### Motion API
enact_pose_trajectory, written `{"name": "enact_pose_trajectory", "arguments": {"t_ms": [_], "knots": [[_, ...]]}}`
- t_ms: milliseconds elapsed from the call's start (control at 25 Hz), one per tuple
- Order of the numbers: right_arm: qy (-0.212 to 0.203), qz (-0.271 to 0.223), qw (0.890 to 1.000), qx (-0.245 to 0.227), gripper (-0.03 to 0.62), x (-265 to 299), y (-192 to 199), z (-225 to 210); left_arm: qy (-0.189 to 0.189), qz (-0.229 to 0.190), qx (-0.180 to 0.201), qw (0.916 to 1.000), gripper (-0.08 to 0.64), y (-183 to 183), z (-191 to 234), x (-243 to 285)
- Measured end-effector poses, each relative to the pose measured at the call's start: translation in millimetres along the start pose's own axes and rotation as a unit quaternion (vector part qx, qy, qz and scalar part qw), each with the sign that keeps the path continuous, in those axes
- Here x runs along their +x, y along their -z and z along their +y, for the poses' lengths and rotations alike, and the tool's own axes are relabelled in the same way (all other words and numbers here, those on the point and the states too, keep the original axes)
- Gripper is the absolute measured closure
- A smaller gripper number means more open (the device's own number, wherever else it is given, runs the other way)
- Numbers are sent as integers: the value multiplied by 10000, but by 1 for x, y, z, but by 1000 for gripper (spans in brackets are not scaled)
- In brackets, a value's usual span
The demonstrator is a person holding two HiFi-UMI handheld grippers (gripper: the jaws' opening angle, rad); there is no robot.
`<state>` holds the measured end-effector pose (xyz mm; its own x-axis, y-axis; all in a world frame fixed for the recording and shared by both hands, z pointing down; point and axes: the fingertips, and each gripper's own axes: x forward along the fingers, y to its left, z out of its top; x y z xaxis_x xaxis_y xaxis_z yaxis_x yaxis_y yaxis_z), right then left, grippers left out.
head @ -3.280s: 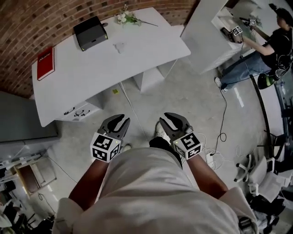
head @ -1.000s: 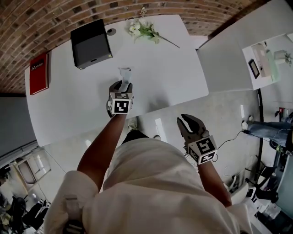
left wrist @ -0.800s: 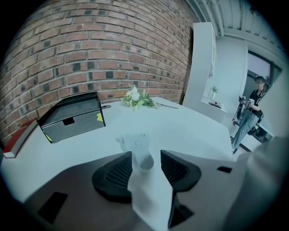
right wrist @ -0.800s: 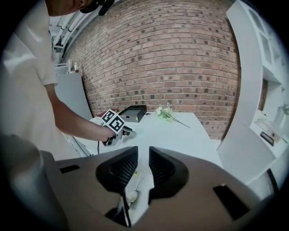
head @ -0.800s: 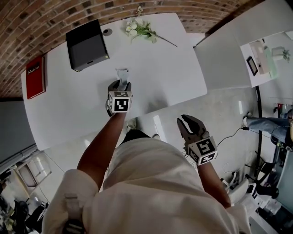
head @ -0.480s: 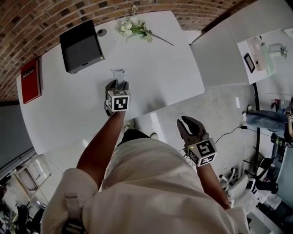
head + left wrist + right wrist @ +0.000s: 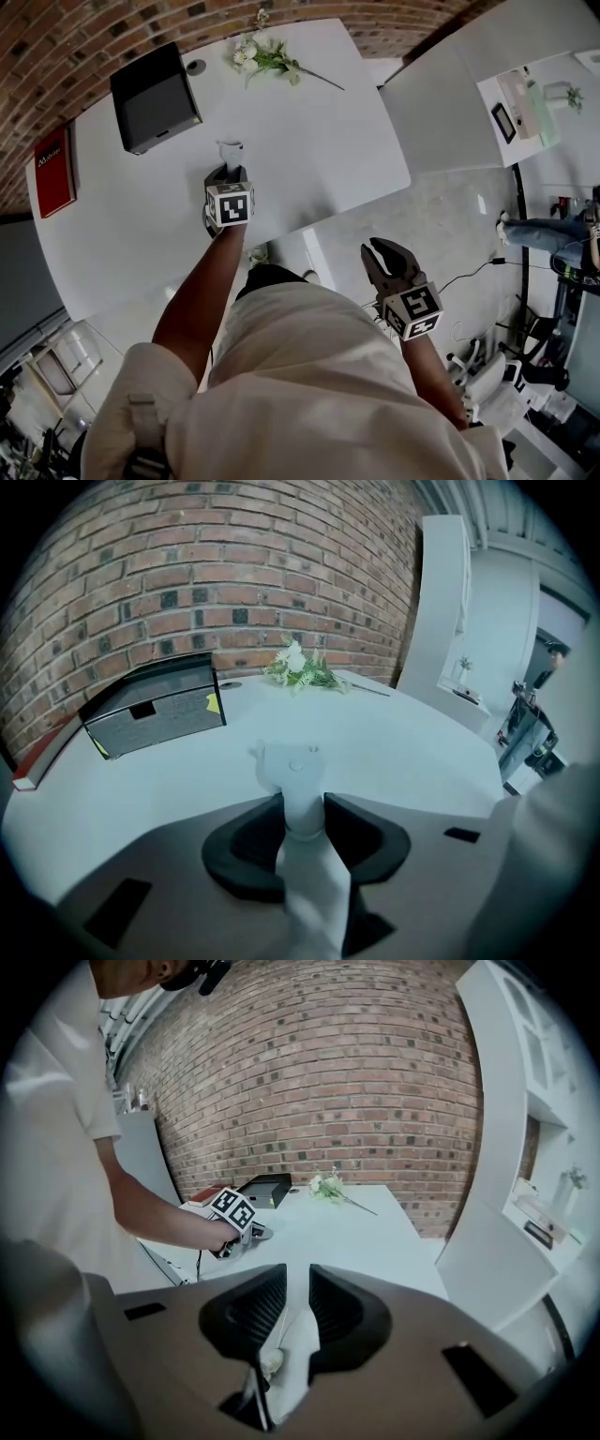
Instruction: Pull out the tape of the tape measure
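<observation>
1. The worktop (image 7: 319, 141) is white and has round corners.
2. A black box (image 7: 155, 97) sits near its far side, and a red book (image 7: 53, 172) lies by the left edge.
3. White flowers (image 7: 262, 56) lie at the far side. A small round thing (image 7: 195, 67) lies between them and the box.
4. A white tape measure (image 7: 231, 152) stands near the middle.

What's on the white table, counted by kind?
tape measure: 1
black box: 1
red book: 1
flower bunch: 1
small round disc: 1
Total: 5
</observation>
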<state>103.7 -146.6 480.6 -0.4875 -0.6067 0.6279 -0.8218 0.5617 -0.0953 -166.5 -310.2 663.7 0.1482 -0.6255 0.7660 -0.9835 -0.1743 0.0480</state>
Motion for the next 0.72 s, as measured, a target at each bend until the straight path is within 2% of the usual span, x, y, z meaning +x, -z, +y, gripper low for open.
{"name": "enact_pose_trajectory", "arguments": {"t_ms": [240, 720], "knots": [[-80, -75, 9999, -16, 512, -3, 3, -1, 26, 24, 98, 9999, 437, 4, 1, -5], [-285, -290, 9991, -111, 512, -19, 8, -2, 5, -274, 363, 9990, 439, -3, -14, -47]]}}
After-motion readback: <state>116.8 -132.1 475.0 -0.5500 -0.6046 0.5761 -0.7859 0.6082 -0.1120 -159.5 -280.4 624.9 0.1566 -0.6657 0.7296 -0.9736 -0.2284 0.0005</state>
